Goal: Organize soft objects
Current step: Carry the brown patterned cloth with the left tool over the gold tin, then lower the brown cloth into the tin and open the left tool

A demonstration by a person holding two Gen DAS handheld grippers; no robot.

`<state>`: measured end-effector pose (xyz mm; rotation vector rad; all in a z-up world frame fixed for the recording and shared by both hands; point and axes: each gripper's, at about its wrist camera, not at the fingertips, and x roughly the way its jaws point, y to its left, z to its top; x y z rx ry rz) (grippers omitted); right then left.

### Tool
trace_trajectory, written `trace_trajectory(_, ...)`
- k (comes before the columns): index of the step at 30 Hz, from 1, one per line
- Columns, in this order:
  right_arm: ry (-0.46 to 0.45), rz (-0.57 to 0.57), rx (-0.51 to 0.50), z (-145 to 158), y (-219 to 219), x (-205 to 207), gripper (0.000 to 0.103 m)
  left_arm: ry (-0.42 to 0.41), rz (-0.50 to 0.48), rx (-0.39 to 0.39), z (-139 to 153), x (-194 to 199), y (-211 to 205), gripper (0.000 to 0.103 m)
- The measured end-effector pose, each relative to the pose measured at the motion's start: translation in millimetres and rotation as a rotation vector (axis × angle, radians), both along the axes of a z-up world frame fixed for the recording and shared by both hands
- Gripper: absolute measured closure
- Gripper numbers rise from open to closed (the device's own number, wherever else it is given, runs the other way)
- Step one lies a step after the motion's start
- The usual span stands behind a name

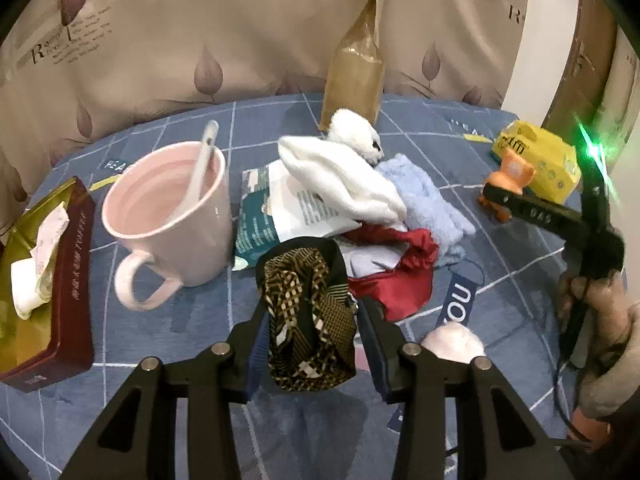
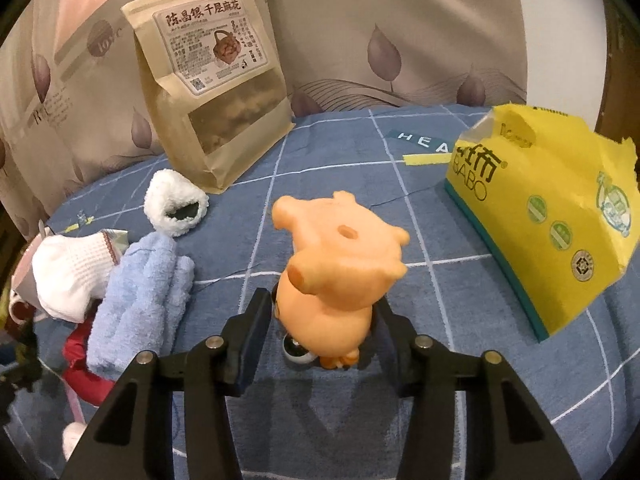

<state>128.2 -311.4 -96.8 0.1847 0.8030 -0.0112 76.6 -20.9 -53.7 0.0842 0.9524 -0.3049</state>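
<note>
My left gripper [image 1: 310,326] is shut on a black and gold patterned cloth [image 1: 308,316], held above the blue bedspread [image 1: 160,380]. Behind it lies a pile: a red cloth [image 1: 404,276], a white towel [image 1: 344,180], a light blue towel [image 1: 424,196] and a fluffy white sock [image 1: 356,134]. My right gripper [image 2: 322,312] has its jaws around an orange toy pig [image 2: 340,256] standing on the bedspread. The pads look close to its sides; contact is unclear. The right gripper also shows in the left wrist view [image 1: 520,204], at the pig [image 1: 508,176].
A pink mug [image 1: 172,208] with a spoon and a red-gold box [image 1: 44,280] sit left. A brown paper bag [image 2: 212,96] leans on the curtain. A yellow carton [image 2: 552,220] lies right. A printed packet [image 1: 276,208] lies under the towels.
</note>
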Motion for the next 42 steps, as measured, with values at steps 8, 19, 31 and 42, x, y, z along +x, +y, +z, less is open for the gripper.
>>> trace_trajectory(8,-0.008,0.005,-0.046,0,6,0,0.057,-0.04,-0.014,-0.013,22,-11,4,0.06)
trace_trajectory(19,-0.01,0.021,-0.101,0,17,0,0.057,-0.142,0.083,0.043,57,-12,46,0.06)
trace_trajectory(31,-0.007,0.014,-0.099,0,16,1,0.057,-0.149,0.417,0.219,57,36,181,0.06)
trace_trajectory(42,-0.004,0.012,-0.108,-1,14,1,0.056,-0.027,0.543,0.229,18,64,255,0.06)
